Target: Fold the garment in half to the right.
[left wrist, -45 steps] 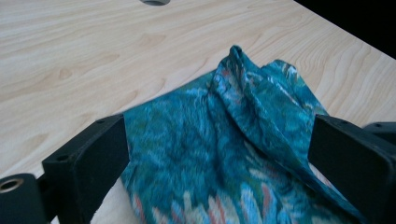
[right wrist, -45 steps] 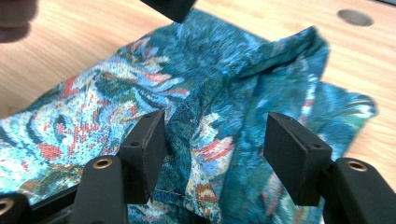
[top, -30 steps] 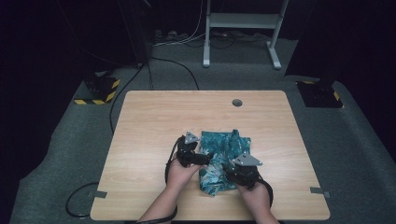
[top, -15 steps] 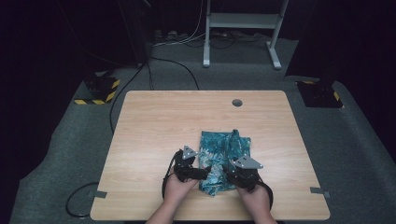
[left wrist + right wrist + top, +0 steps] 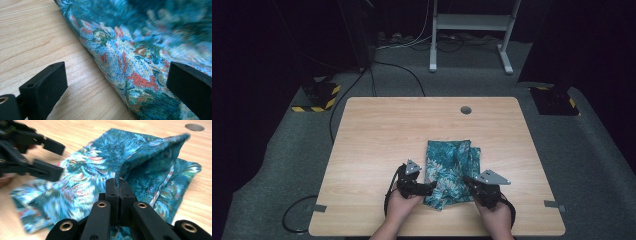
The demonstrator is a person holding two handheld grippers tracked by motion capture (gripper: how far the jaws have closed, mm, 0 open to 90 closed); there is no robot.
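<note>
The cloth (image 5: pixel 451 170) lay on the table (image 5: pixel 382 130), near its front edge, where the right gripper (image 5: pixel 117 185) had just clamped a fold while the left gripper (image 5: pixel 115 82) gaped over the cloth's edge.

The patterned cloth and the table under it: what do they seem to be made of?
The cloth looks like a woven fabric, matte, in teal with red and cream flowers; up close the pattern breaks into tiny dots, like a weave or a print on coarse thread. It folds softly where the right tool pinches it. The table seems wood or wood-look laminate: pale, with straight grain lines and a smooth, low sheen.
</note>
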